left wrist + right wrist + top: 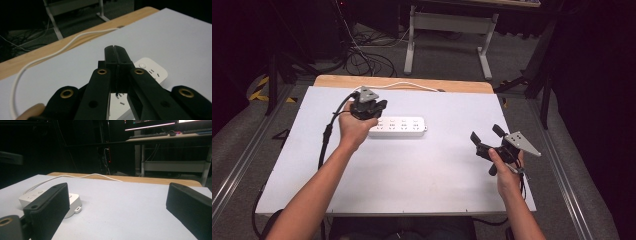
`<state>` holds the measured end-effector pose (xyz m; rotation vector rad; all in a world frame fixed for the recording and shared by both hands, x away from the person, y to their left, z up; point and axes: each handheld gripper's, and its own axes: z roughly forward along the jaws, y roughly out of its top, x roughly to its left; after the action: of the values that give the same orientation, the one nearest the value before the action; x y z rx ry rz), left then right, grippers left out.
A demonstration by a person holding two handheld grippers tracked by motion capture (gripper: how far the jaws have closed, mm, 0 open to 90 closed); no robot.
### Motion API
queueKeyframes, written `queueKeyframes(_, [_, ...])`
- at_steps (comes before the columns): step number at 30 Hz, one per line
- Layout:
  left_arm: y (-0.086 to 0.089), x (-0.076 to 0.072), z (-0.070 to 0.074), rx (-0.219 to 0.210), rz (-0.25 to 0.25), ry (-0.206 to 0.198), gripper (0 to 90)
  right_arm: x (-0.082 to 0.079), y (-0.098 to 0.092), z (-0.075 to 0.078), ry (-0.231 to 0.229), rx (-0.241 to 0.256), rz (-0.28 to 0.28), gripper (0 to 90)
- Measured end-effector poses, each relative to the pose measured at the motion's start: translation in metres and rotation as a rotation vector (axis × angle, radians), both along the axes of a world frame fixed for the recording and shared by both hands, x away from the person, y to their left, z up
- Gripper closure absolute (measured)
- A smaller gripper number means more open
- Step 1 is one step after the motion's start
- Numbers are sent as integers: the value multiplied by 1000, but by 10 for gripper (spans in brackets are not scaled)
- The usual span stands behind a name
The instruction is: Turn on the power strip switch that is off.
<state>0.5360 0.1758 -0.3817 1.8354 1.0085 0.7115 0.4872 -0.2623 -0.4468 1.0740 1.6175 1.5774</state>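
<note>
On the white bench [412, 175], the power strip [398, 127] looks light, rigid and slick, so grab its long sides. Left claw [115, 53] hovers over it pressed together; right claw [485, 135] is spread, well apart.

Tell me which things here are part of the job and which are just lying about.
Part of the job:
white power strip
its white cord
left gripper, jaws shut over the strip's end
right gripper, jaws open, off to the side

Lying about:
desk frame beyond the table
floor cables

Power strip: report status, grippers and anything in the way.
Left gripper shut, empty, above the power strip. Right gripper open, off to the side. White cord trails to table's far edge; nothing blocking.
</note>
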Motion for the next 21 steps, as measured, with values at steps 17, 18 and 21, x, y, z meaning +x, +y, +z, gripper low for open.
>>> queueKeyframes(17, [75, -64, 2, -85, 150, -173, 900, -2, 2, 0, -6, -6, -10, 54])
queueKeyframes(18, [79, -66, 0, -101, 162, -182, 900, -3, 2, 1, -11, -3, -15, 55])
queueKeyframes(21, [88, -73, -7, -139, 189, -194, 900, -3, 1, 1, -11, -1, -19, 55])
